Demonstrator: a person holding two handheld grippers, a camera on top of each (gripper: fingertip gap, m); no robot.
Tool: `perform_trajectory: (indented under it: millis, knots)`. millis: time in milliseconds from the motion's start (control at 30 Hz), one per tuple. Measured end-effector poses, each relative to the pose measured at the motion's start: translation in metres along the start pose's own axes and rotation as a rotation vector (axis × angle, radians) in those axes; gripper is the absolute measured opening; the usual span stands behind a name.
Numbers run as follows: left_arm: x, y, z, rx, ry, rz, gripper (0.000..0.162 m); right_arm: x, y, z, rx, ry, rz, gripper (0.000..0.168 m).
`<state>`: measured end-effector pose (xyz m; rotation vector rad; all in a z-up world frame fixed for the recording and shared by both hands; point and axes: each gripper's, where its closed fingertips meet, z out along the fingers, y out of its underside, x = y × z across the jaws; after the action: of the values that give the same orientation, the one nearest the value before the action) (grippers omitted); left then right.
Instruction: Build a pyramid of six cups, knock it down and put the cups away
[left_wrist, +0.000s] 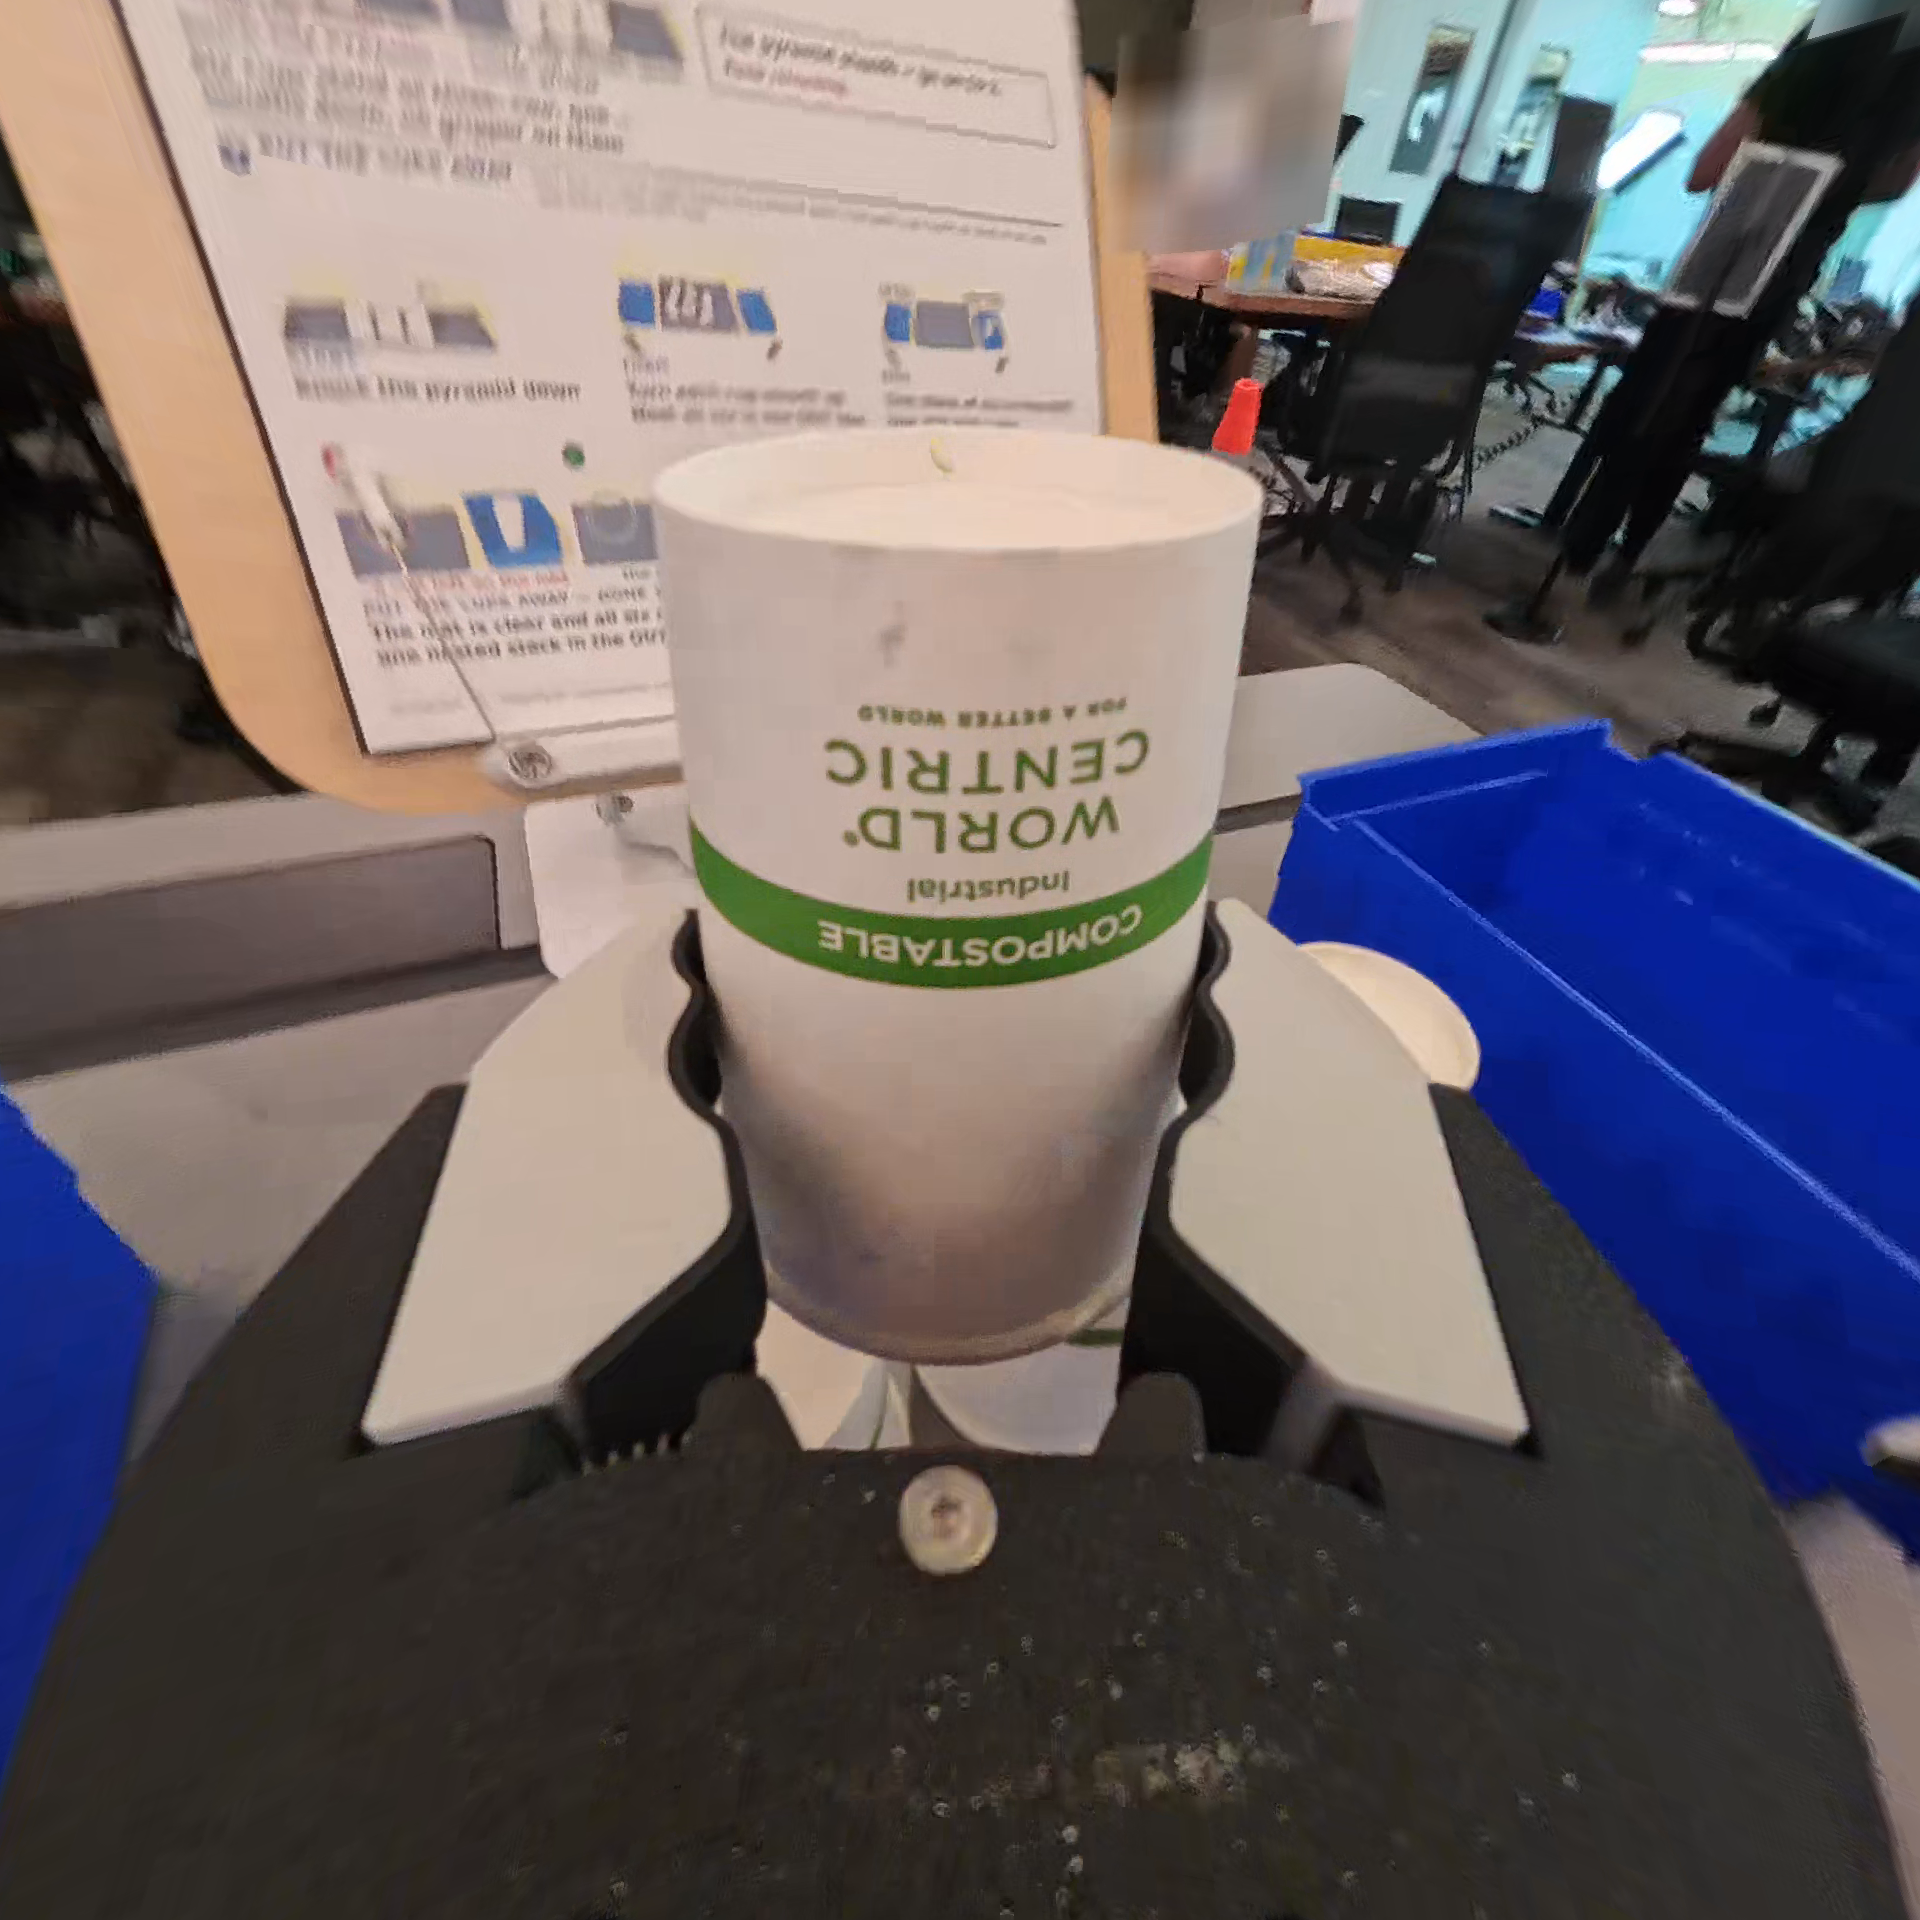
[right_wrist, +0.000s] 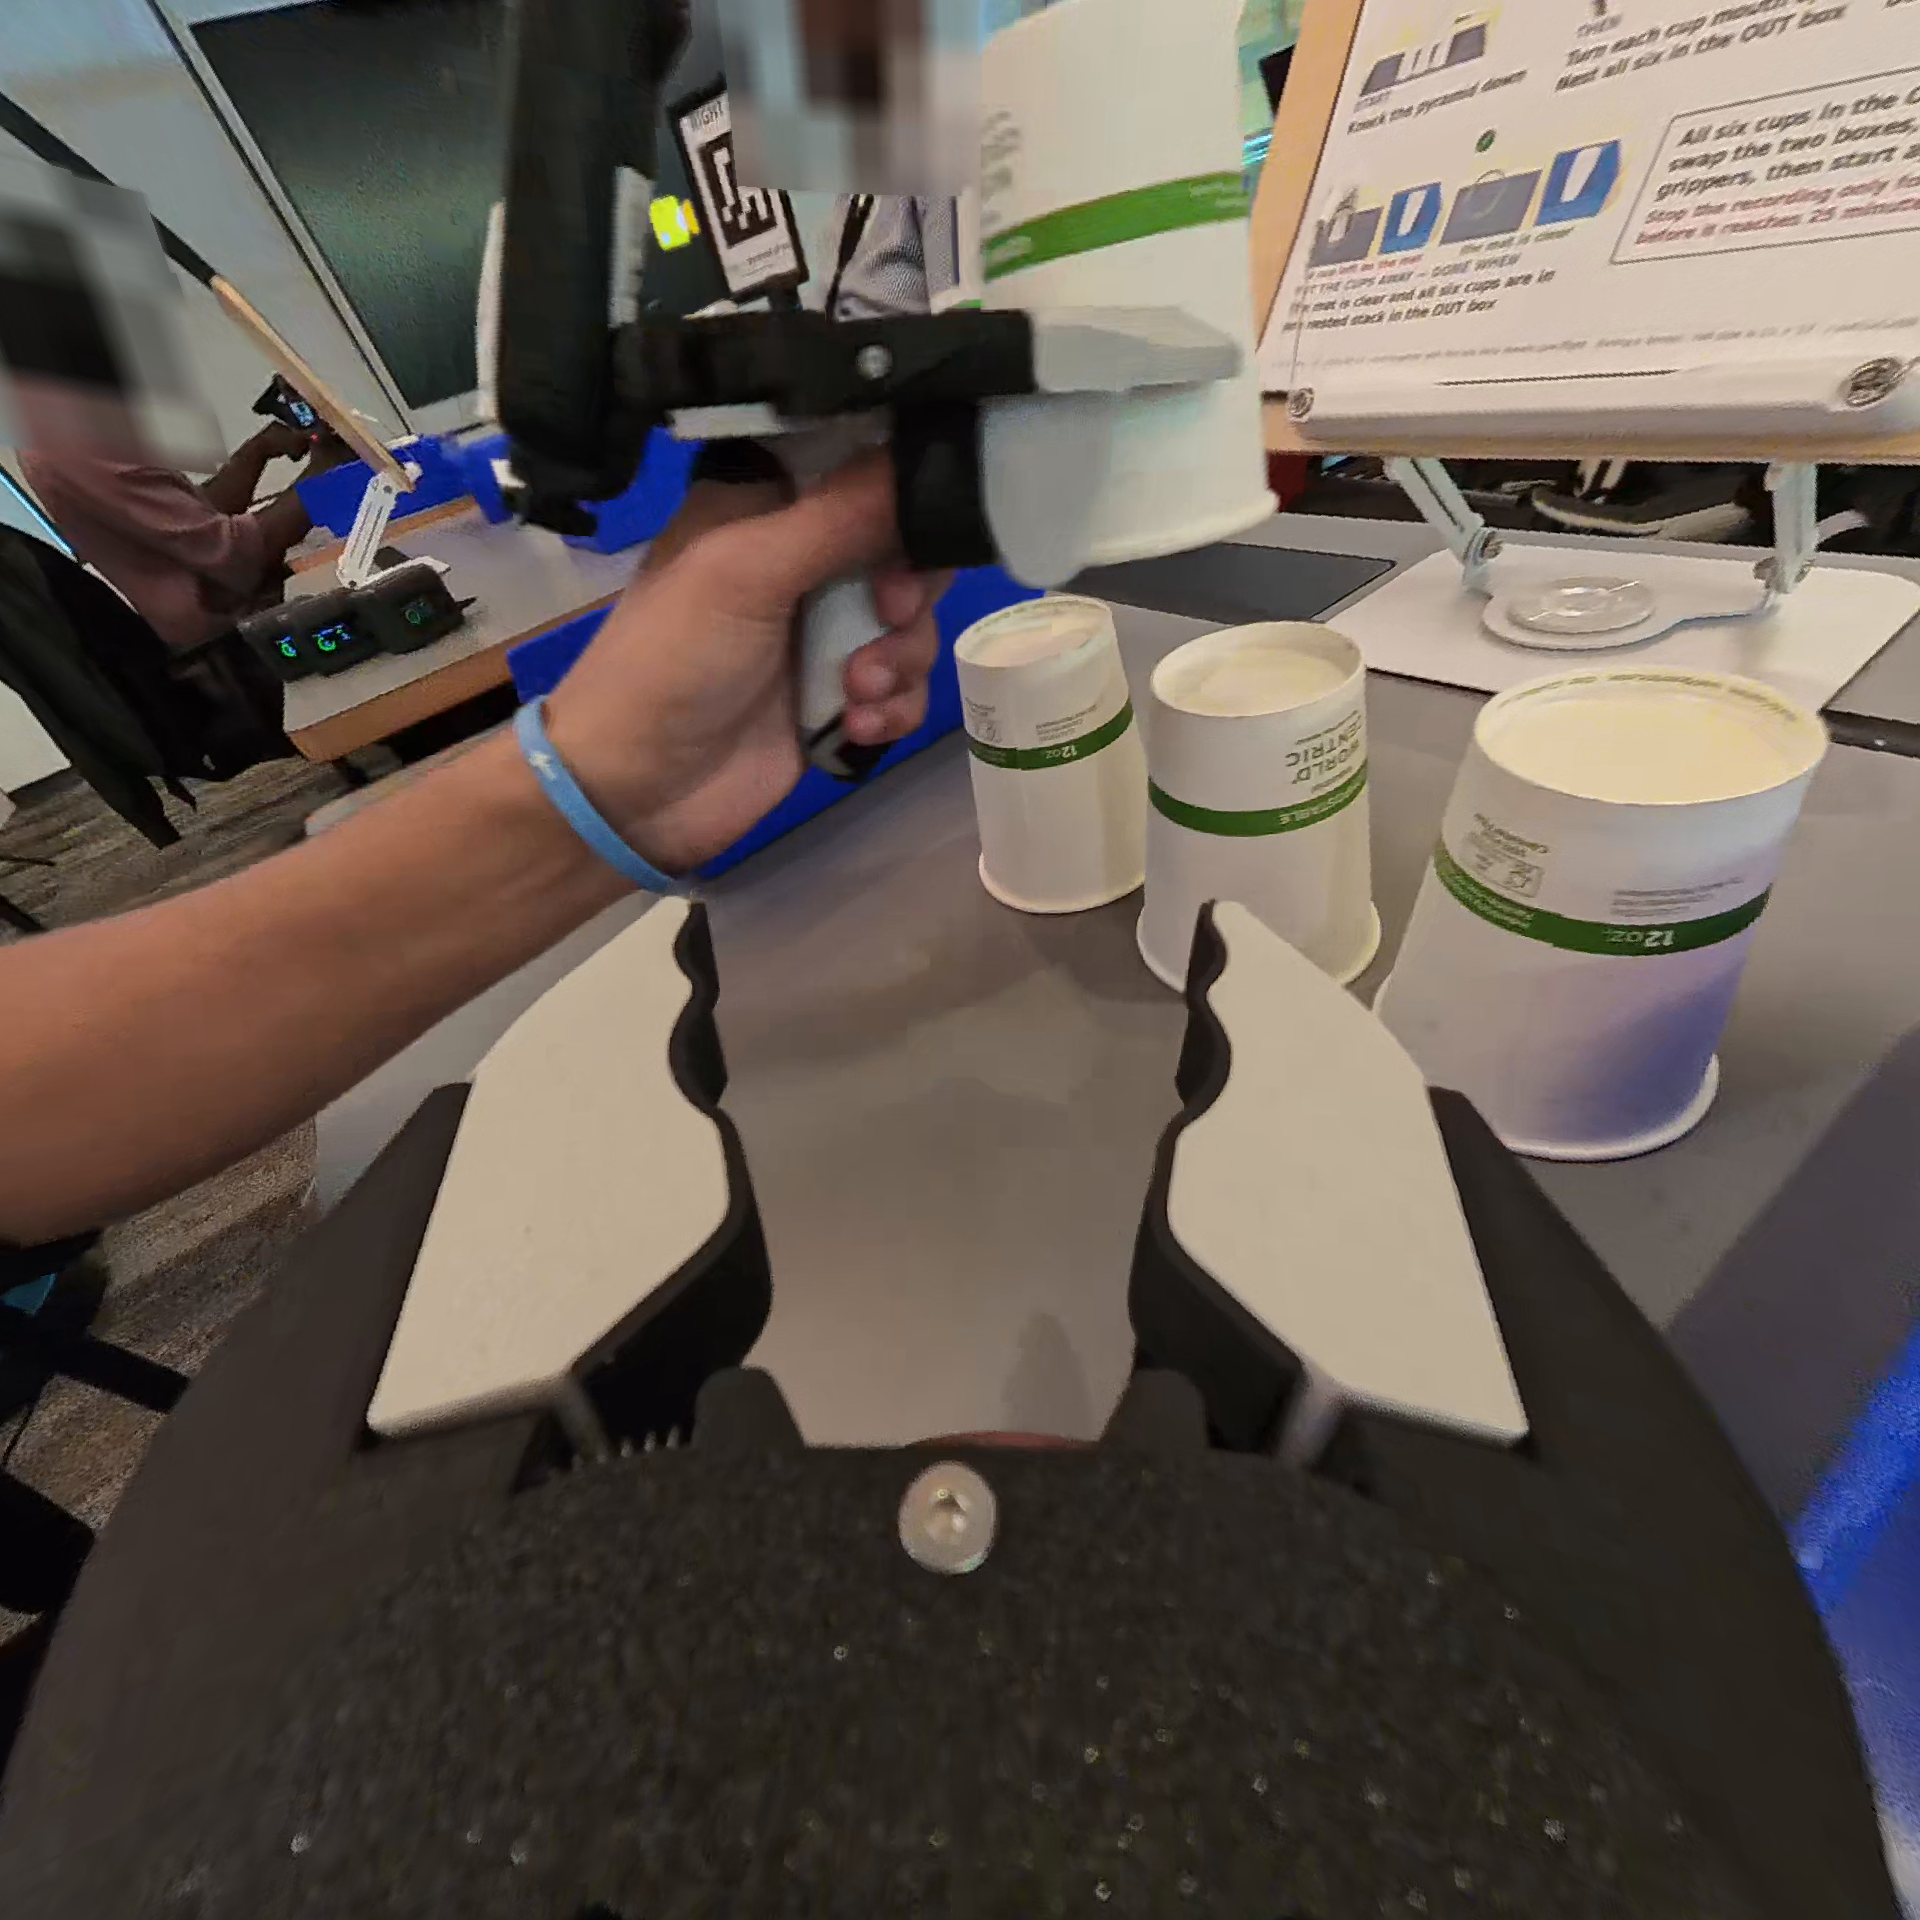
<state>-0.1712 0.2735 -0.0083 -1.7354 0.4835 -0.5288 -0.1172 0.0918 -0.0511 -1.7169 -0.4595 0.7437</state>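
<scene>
Left hand-held gripper (left_wrist: 951, 1039) clamps an inverted white paper cup (left_wrist: 951, 831) with green band, held above the worktop (left_wrist: 260, 1143) beside a blue bin (left_wrist: 1662, 987). Risk: thin wall buckling under squeeze.
Right hand-held gripper (right_wrist: 951, 1039) gapes wide, empty; three inverted cups (right_wrist: 1257, 800) stand close, easily toppled by a careless placement.

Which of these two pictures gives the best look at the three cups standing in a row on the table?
The right wrist view: all three upside-down cups stand in plain sight on the grey table, just past the open right hand-held gripper. The left wrist view shows none of them clearly, because the cup held in the left hand-held gripper fills its middle.
</scene>
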Motion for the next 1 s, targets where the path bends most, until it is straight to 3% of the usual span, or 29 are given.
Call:
perform_trajectory:
  millis: [100,267,567,633,833,933,1000]
  knots:
    - [-0.007,0.014,0.017,-0.023,-0.055,-0.045,0.087,-0.002,0.002,0.0,-0.008,-0.008,0.001,0.085]
    - [-0.016,0.031,0.023,-0.056,-0.145,0.037,0.087,-0.002,0.002,-0.001,-0.005,-0.015,0.015,0.083]
    - [-0.013,0.036,0.018,-0.046,-0.122,0.03,0.089,-0.006,0.01,0.004,-0.04,-0.037,0.024,0.081]
    - [-0.009,0.033,0.013,-0.04,-0.088,0.018,0.097,-0.007,0.011,0.003,-0.045,-0.041,0.022,0.082]
    - [-0.005,-0.001,-0.06,-0.016,0.056,0.074,0.099,-0.008,0.021,-0.003,-0.059,-0.048,0.027,0.082]
    - [-0.027,0.014,-0.108,-0.216,0.18,0.112,0.09,-0.023,0.04,-0.02,-0.089,-0.075,0.028,0.08]
    - [-0.056,0.032,-0.139,-0.399,0.25,0.23,0.087,-0.042,0.043,-0.036,-0.018,-0.119,0.066,0.077]
